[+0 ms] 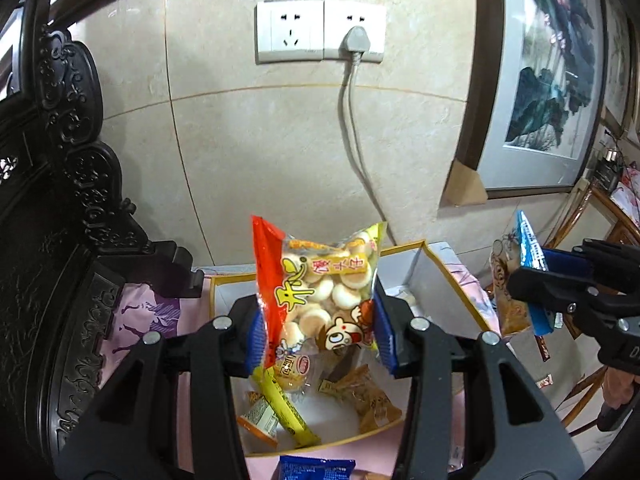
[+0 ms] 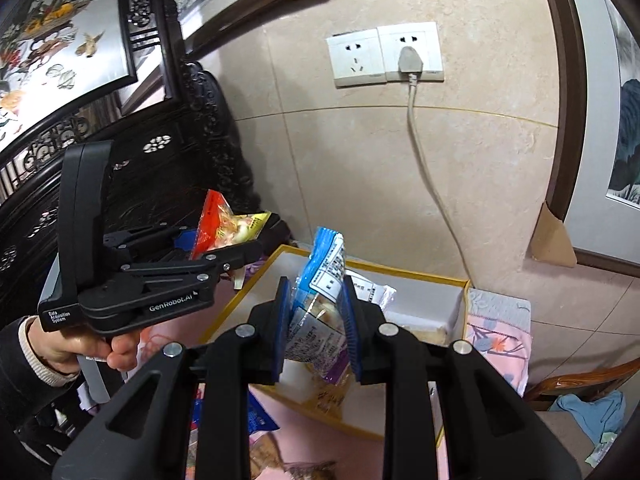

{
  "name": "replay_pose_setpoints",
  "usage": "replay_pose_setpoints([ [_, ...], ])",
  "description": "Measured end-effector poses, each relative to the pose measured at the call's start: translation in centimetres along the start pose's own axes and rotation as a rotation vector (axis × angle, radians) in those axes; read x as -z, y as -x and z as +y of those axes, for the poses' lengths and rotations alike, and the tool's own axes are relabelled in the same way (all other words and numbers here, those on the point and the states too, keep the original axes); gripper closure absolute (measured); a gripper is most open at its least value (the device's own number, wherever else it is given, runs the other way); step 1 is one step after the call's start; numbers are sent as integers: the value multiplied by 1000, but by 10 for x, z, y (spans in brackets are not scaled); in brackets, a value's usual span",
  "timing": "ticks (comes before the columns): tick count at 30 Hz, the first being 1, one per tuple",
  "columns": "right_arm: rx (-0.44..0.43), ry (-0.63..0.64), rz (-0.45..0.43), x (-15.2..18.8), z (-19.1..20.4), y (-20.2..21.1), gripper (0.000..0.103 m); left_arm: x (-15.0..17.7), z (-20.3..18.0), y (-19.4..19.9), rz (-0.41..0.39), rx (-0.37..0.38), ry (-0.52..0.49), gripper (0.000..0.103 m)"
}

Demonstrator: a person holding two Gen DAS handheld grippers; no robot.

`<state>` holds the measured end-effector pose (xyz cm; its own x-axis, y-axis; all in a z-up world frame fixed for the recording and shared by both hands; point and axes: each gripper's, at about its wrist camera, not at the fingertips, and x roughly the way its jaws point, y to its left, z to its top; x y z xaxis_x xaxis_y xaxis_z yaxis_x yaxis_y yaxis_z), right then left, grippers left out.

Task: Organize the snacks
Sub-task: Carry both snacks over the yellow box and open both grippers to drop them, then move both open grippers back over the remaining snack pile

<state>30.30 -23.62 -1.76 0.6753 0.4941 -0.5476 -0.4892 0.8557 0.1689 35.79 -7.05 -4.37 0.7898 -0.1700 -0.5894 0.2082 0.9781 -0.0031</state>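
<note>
Support surface: pink floral cloth (image 2: 500, 340), box on top.

White box with yellow rim (image 1: 456, 280) sits directly on the cloth, open side up. Blue snack packet (image 1: 316, 468) lies on the cloth just outside the box's near edge; seen again in the right wrist view (image 2: 256, 420) with more wrapped snacks beside it, too blurred to identify. Cloth has purple flower print at the left side (image 1: 148, 316) and pink/orange print at the right. What's under the cloth is hidden.
</note>
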Motion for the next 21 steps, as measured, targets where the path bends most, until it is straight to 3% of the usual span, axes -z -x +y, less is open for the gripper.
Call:
replay_pose_setpoints([
  [1,8,-3,-1,-1,-2,-3,77,-1,0,-4,4,-5,2,57],
  [3,21,-14,5,-4,-7,-10,75,-3,1,-10,10,-34,9,47],
  [4,30,-21,8,-5,-9,-13,73,-4,1,-12,11,-57,13,28],
  [5,38,-29,6,-6,-10,-13,66,-4,2,-10,-4,-90,15,23],
  [8,67,-53,-12,-8,-12,-12,42,-5,2,-7,-12,-84,12,22],
  [17,66,-47,-20,-8,-2,-3,40,-3,2,6,-14,-88,25,19],
  [20,68,-79,-11,-4,-1,2,36,2,1,15,-21,-89,38,16],
  [21,78,-92,-2,-2,0,3,26,4,2,18,-21,-89,44,15],
])
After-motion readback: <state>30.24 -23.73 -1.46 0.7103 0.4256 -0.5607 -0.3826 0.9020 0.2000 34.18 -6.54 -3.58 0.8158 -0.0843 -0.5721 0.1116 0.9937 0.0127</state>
